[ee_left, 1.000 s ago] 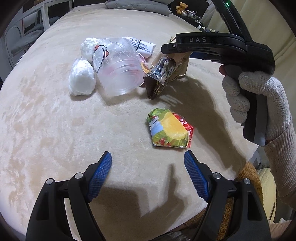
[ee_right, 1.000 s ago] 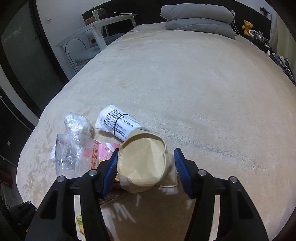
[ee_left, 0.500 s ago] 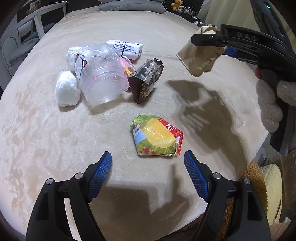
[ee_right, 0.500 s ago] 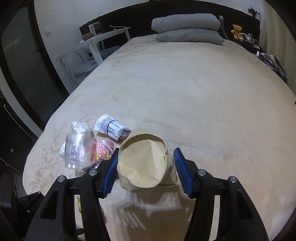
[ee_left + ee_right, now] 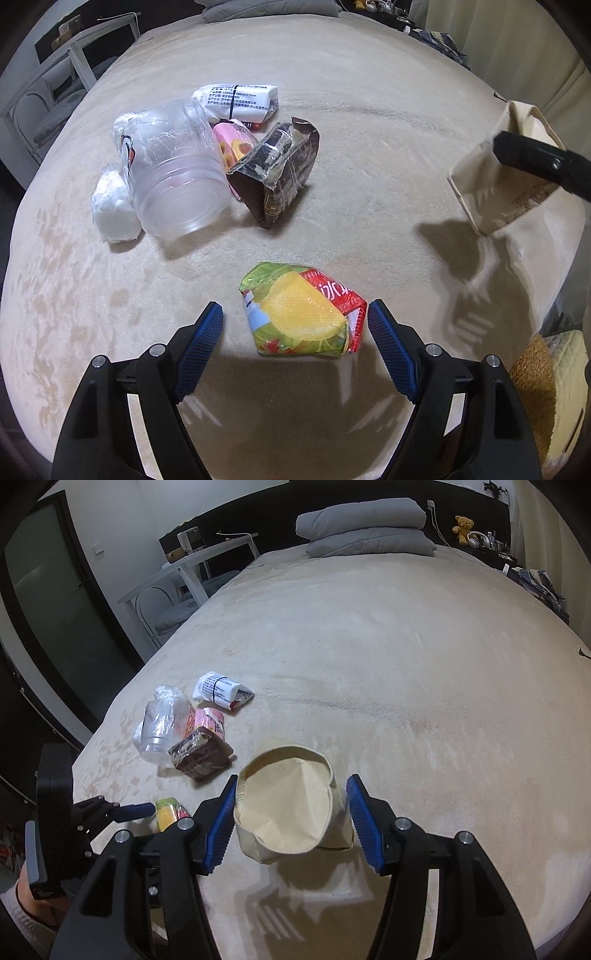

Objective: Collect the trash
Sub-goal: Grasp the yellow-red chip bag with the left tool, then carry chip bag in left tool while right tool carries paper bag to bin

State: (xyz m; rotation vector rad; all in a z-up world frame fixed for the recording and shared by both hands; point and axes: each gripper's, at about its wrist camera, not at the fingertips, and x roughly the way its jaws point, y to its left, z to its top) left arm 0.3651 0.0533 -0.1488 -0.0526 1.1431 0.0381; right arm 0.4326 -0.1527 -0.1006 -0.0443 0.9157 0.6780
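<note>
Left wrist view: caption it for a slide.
Open left tongs straddle a snack packet on the bed; right tongs carry a beige bag.

The left hand-held gripper (image 5: 295, 334) points steeply down, and its blue pads (image 5: 197, 349) stand wide apart with nothing pressed between them. The right hand-held gripper (image 5: 291, 814) is tilted down less steeply. Its blue pads (image 5: 360, 823) are closed on both sides of a beige fabric pouch (image 5: 286, 806), which it carries above the bed (image 5: 406, 657).
</note>
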